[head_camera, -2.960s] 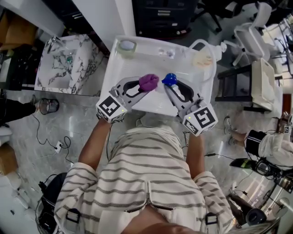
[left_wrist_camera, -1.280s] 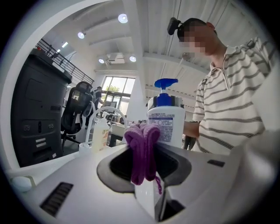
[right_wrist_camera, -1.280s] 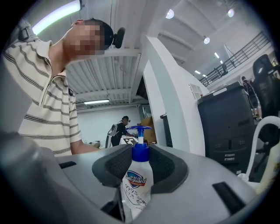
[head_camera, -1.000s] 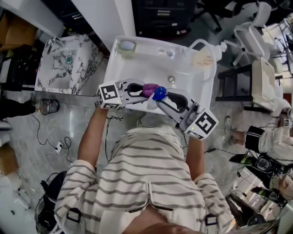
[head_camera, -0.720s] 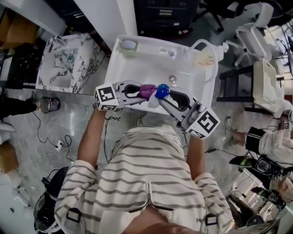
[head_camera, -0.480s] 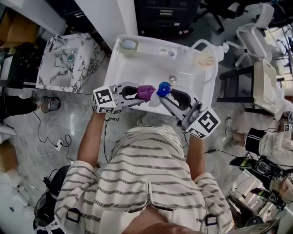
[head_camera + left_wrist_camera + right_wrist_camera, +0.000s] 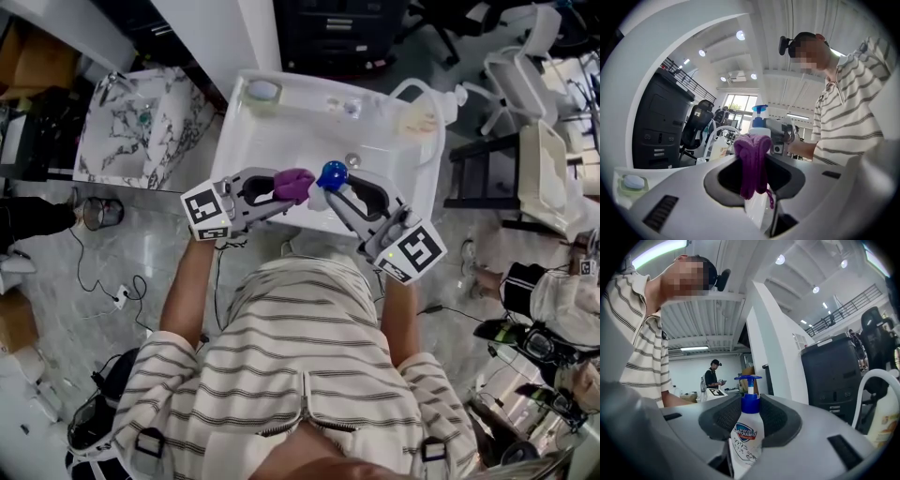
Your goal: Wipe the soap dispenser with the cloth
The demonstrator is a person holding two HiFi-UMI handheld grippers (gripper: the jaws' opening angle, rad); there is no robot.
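Both arms forward, elbows bent. Left gripper (image 7: 296,187) level, clamped on cloth (image 7: 752,164). Right gripper (image 7: 325,191) level, clamped on soap dispenser (image 7: 746,437). Tips nearly meeting.

In the right gripper view we lose the base of the soap dispenser (image 7: 746,437) behind the right gripper (image 7: 748,423), and the small print under its logo is too fine for us to read. In the left gripper view the cloth (image 7: 752,161) covers most of the bottle, so we cannot tell whether they touch. In the head view we see only its blue pump (image 7: 330,174).
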